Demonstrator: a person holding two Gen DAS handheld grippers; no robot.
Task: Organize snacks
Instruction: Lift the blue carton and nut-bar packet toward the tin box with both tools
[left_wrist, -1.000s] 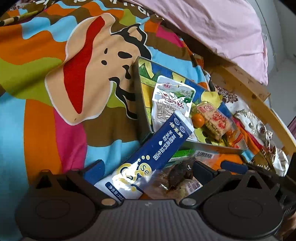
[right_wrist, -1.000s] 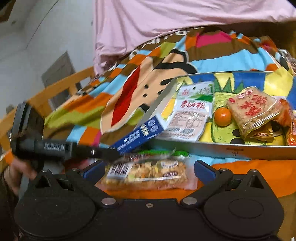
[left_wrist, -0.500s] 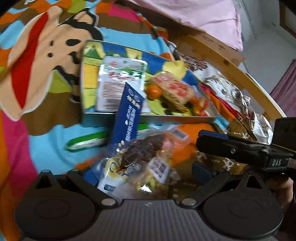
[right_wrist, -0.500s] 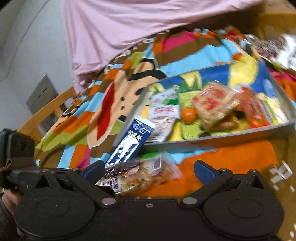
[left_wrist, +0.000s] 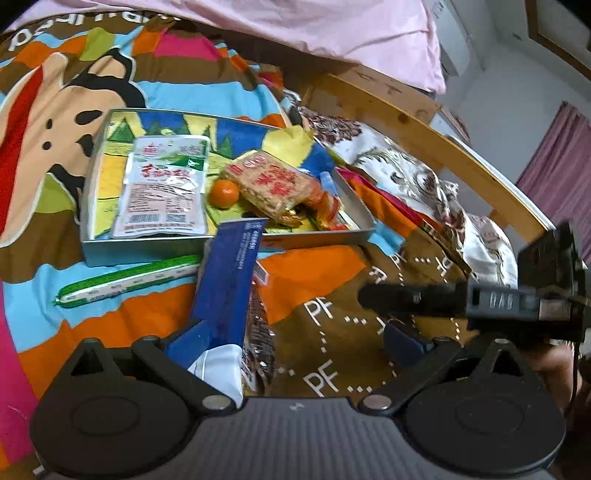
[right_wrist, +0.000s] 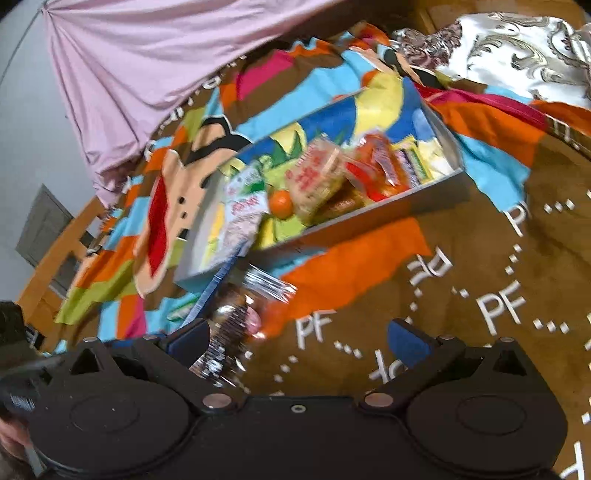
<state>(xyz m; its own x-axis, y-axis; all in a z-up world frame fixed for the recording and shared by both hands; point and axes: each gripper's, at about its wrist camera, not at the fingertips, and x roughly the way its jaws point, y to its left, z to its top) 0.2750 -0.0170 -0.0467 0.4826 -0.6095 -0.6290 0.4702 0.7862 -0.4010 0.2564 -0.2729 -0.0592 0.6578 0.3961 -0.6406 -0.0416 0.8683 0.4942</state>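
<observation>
A metal tray (left_wrist: 229, 247) (right_wrist: 373, 218) on the colourful bedspread holds a white pouch (left_wrist: 162, 186), a small orange (left_wrist: 223, 192) and a rice-cracker pack (left_wrist: 275, 186). A blue carton (left_wrist: 231, 284) and a clear snack pack (left_wrist: 260, 332) lie against the left finger of my left gripper (left_wrist: 295, 339), whose jaws stand wide open. A green sausage stick (left_wrist: 125, 282) lies in front of the tray. My right gripper (right_wrist: 299, 339) is open, with the clear snack pack (right_wrist: 229, 328) by its left finger; its finger also shows in the left wrist view (left_wrist: 413, 297).
A pink duvet (left_wrist: 314, 26) lies behind the tray. A wooden bed rail (left_wrist: 424, 136) runs along the right, with a patterned silver cushion (left_wrist: 417, 181) beside it. The brown bedspread patch with white letters (right_wrist: 498, 295) spreads to the right.
Both grippers swung right across the bedspread. The blue carton turned edge-on against my left gripper's left finger, and the clear snack pack slid left in the right wrist view.
</observation>
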